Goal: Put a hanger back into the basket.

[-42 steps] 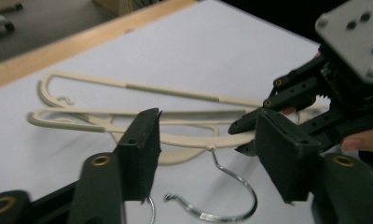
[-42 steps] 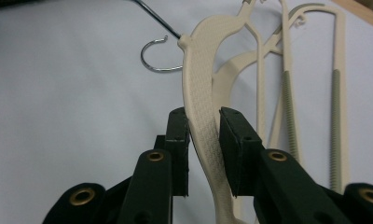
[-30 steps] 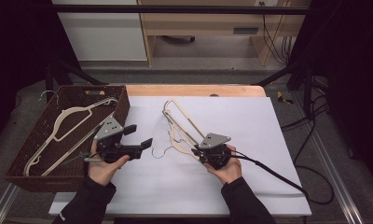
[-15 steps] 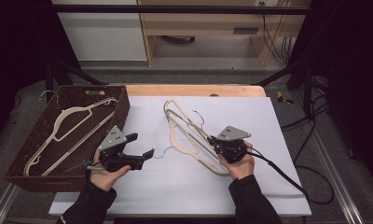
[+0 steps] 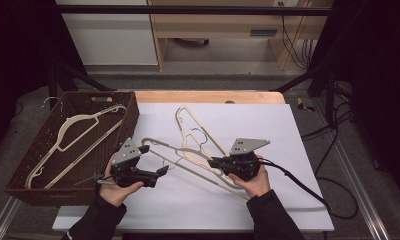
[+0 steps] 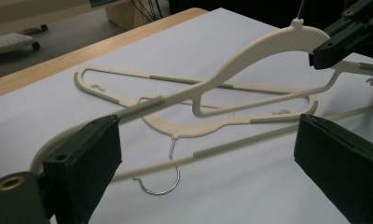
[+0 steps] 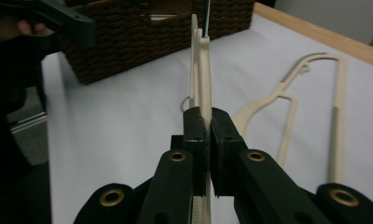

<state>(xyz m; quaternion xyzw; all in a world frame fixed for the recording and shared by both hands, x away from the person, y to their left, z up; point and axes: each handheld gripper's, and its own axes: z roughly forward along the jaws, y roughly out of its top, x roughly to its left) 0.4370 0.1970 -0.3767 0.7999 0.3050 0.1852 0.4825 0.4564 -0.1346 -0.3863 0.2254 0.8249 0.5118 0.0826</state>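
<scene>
White paper covers the table [image 5: 288, 130]; right of the brown wicker basket [image 5: 43, 190], the right gripper [image 7: 205, 126] pinches a cream plastic hanger [image 7: 201, 70], raised edge-on. From the left gripper [image 6: 208, 158], its just-widened jaws straddle that hanger's bar untouched; another cream hanger [image 6: 128, 74] lies flat beyond.

A wicker basket [image 5: 23, 187] sits at the left edge of the table [image 5: 208, 96], beside the sheet [image 5: 268, 130] that covers most of the tabletop. One hanger [image 5: 73, 142] lies inside the basket. On the sheet, to the right of the basket, a second hanger [image 5: 198, 132] lies flat near the middle. A third hanger [image 5: 188, 162] crosses over it, nearer the person, stretching between the left gripper [image 5: 155, 170] by the basket and the right gripper [image 5: 215, 162] further right.
</scene>
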